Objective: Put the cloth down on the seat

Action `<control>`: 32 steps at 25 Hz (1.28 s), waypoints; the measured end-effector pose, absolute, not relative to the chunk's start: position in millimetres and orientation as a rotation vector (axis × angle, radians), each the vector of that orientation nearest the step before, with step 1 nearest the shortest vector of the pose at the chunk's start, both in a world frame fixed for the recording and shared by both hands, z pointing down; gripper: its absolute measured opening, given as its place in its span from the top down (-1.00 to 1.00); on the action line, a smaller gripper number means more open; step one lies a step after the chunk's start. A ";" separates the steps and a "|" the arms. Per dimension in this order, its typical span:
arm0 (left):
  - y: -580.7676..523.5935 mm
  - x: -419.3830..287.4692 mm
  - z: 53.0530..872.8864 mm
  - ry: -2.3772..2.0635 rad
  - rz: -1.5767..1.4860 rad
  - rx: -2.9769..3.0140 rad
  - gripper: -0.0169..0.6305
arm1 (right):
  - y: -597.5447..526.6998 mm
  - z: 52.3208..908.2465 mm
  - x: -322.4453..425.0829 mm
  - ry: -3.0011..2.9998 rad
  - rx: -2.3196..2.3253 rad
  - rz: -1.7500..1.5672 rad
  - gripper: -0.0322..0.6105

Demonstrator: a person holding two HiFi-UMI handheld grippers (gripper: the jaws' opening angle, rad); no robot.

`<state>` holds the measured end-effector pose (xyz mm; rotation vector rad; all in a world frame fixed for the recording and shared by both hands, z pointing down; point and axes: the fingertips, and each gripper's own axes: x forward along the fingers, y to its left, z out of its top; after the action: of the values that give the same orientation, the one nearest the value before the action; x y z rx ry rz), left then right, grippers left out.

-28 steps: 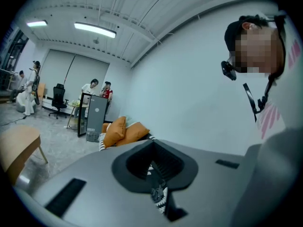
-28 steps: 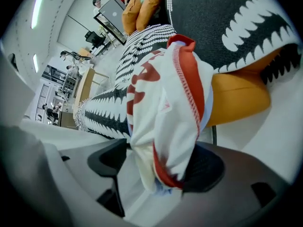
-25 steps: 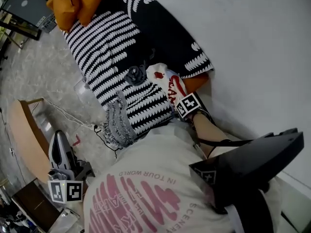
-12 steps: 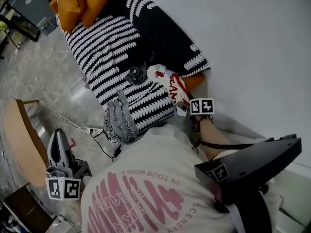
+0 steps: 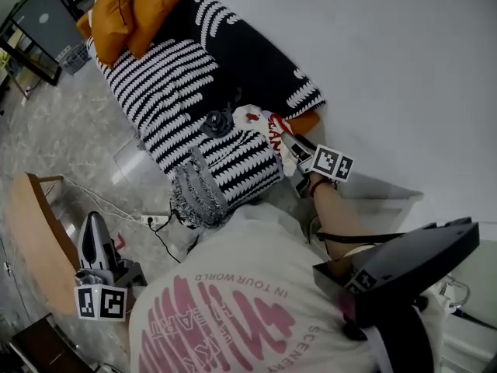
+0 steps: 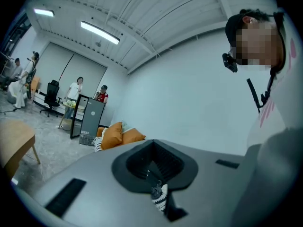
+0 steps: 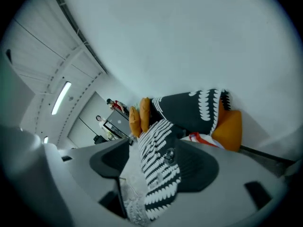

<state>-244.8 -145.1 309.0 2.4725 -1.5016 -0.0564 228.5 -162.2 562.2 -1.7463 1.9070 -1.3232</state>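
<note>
The white cloth (image 5: pixel 266 127) with red print lies crumpled on the sofa seat (image 5: pixel 178 92), near its right end. My right gripper (image 5: pixel 295 158) hovers just right of the cloth, apart from it, its marker cube toward the wall. In the right gripper view its jaws stand wide and are closing, with nothing between them; the cloth (image 7: pixel 204 139) shows beyond the right gripper (image 7: pixel 156 174). My left gripper (image 5: pixel 92 222) hangs low at my left side over the floor, jaws together and empty. In the left gripper view the left gripper (image 6: pixel 154 174) points up toward the room.
A black-and-white striped blanket (image 5: pixel 233 165) covers the sofa; its grey fringe (image 5: pixel 198 196) hangs over the front. Orange cushions (image 5: pixel 128 10) sit at the far end, an orange one (image 7: pixel 229 129) by the wall. A dark bundle (image 5: pixel 217 120) lies beside the cloth. A wooden table (image 5: pixel 31 224) and power strip (image 5: pixel 154 220) are at left.
My right gripper has drawn back to the right, away from the cloth, which stays lying on the seat. The left gripper has stayed at my side.
</note>
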 end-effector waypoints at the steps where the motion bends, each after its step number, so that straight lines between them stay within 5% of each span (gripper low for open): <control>1: -142.4 -247.1 308.5 -1.490 -0.057 2.480 0.92 | -162.3 550.3 221.6 1.902 -1.715 -1.294 -0.04; 7: -129.3 -252.3 314.6 -1.382 -0.047 2.531 0.92 | -147.8 484.5 187.3 1.877 -1.567 -1.121 0.65; 10: -124.3 -249.6 321.3 -1.311 -0.026 2.554 0.92 | -137.6 455.8 165.2 1.925 -1.502 -1.055 0.80; 22: -117.9 -212.5 344.6 -1.089 -0.007 2.541 0.92 | -85.0 384.4 70.7 2.086 -1.161 -1.017 0.82; 32: -118.4 -198.1 372.0 -1.130 0.014 2.354 0.92 | -83.2 389.3 109.2 2.056 -1.309 -1.106 0.86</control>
<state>-198.1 -118.4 372.0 2.3538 -1.1295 0.0137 109.2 -83.2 389.3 -1.3094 2.0564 -1.1064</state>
